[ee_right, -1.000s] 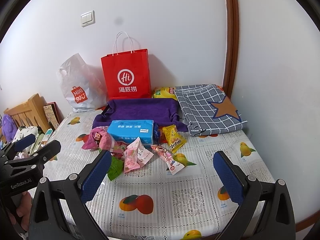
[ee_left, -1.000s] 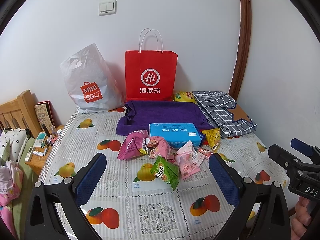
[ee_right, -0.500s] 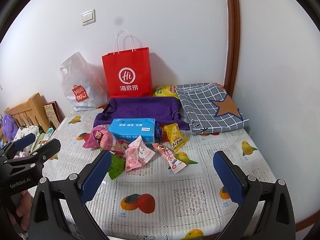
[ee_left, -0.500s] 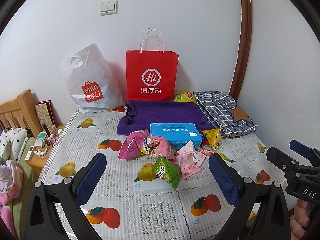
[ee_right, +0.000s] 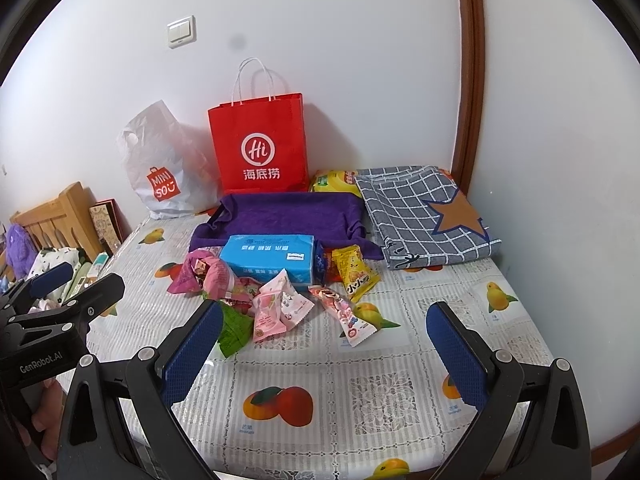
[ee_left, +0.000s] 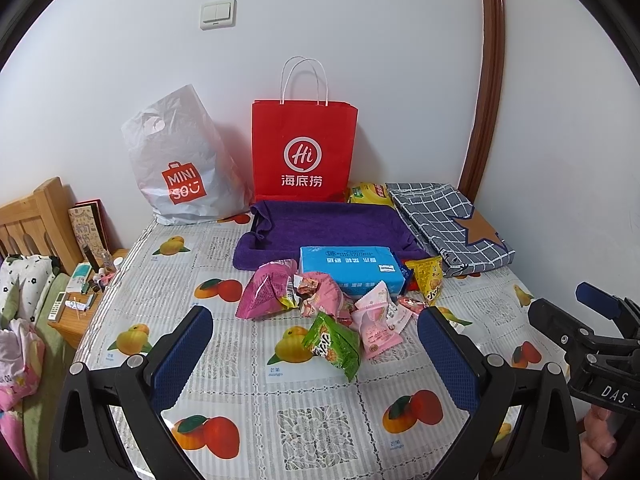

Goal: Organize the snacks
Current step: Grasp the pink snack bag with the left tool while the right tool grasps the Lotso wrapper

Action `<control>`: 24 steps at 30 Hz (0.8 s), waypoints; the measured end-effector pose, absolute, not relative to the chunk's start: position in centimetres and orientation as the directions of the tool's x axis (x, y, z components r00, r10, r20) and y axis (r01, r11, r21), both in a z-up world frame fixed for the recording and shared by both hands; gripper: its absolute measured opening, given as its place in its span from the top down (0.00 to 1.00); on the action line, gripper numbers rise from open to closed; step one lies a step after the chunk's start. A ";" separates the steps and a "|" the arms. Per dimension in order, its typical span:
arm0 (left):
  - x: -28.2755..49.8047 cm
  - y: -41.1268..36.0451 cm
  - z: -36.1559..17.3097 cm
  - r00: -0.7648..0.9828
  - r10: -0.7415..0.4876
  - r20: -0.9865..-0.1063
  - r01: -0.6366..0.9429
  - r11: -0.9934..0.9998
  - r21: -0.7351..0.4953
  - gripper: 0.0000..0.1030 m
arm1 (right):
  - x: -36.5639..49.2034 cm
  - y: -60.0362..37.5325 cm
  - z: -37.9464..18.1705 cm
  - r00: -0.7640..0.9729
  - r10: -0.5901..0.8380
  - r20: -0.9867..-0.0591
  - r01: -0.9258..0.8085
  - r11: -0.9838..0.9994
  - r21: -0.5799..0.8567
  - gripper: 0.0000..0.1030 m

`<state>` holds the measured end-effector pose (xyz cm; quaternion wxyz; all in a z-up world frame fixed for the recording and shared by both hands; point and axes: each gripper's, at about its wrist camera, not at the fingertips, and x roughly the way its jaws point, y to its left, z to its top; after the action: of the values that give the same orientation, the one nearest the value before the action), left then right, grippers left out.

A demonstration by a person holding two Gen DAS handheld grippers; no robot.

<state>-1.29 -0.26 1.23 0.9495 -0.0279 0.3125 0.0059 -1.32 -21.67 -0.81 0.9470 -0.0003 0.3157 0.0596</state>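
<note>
Snacks (ee_left: 320,308) lie heaped on the desk (ee_left: 308,432), just in front of the blue tissue pack (ee_left: 352,270). Left gripper (ee_left: 316,344) hovers with jaws spread wide, holding nothing, the green packet (ee_left: 332,344) between its blue pads. Right gripper (ee_right: 324,340) is spread wide too, empty, above a pink packet (ee_right: 268,312). Behind the tissue pack sits a purple cloth tray (ee_left: 332,226), then a red paper bag (ee_left: 304,152) against the wall.

Snack pile (ee_left: 332,304) blocks purple tray (ee_left: 332,224).
</note>
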 end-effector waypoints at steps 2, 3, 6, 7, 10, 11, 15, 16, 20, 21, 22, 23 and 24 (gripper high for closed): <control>-1.0 -0.1 1.0 0.800 -0.012 -0.600 -0.025 0.998 -0.053 0.00 | -1.1 -21.5 -1.0 0.793 0.122 -0.597 -0.119 0.992 0.044 0.02; -0.7 0.0 0.8 0.794 -0.024 -0.607 -0.017 0.998 -0.062 0.00 | -1.0 -21.5 -1.1 0.792 0.126 -0.597 -0.122 0.991 0.046 0.02; 0.2 0.3 0.1 0.786 -0.042 -0.617 -0.011 0.997 -0.082 0.01 | -0.4 -21.3 -1.6 0.792 0.128 -0.597 -0.125 0.991 0.047 0.02; 0.4 0.4 -0.2 0.782 -0.046 -0.621 -0.010 0.996 -0.086 0.01 | -0.1 -21.2 -1.8 0.793 0.127 -0.596 -0.124 0.991 0.047 0.02; 1.5 0.9 -1.4 0.767 -0.041 -0.640 -0.020 0.996 -0.088 0.01 | 0.9 -21.0 -2.5 0.791 0.117 -0.600 -0.121 0.992 0.034 0.02; 1.7 1.1 -1.7 0.765 -0.039 -0.643 -0.024 0.996 -0.088 0.01 | 1.1 -21.0 -2.7 0.792 0.112 -0.601 -0.117 0.993 0.030 0.02; 3.2 2.5 -3.6 0.749 -0.031 -0.662 -0.050 0.993 -0.104 0.01 | 2.7 -21.4 -3.9 0.790 0.085 -0.608 -0.094 0.995 0.017 0.02; 3.4 2.8 -3.9 0.748 -0.031 -0.663 -0.055 0.993 -0.107 0.01 | 3.2 -21.6 -4.4 0.785 0.074 -0.615 -0.081 0.997 0.018 0.02; 5.3 4.5 -6.1 0.715 -0.025 -0.698 -0.083 0.989 -0.121 0.02 | 5.4 -23.1 -6.4 0.751 0.065 -0.657 -0.038 0.998 0.054 0.02; 5.7 4.9 -6.6 0.705 -0.033 -0.708 -0.082 0.988 -0.129 0.02 | 6.1 -23.4 -7.0 0.734 0.067 -0.676 -0.037 0.998 0.058 0.03; 6.1 5.2 -7.1 0.696 -0.033 -0.717 -0.087 0.988 -0.130 0.02 | 6.5 -23.6 -7.6 0.725 0.064 -0.686 -0.036 0.998 0.054 0.04; 6.3 5.4 -7.5 0.686 -0.030 -0.727 -0.093 0.987 -0.128 0.02 | 7.0 -23.7 -8.1 0.717 0.061 -0.695 -0.039 0.998 0.047 0.05; 6.8 5.7 -8.0 0.671 -0.029 -0.741 -0.097 0.987 -0.127 0.02 | 7.4 -23.8 -8.7 0.708 0.060 -0.703 -0.046 0.998 0.038 0.06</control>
<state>6.78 5.73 -8.01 0.9108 -0.0780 0.4051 0.0187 7.40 -23.78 -8.68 0.9242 0.0091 0.3808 0.0286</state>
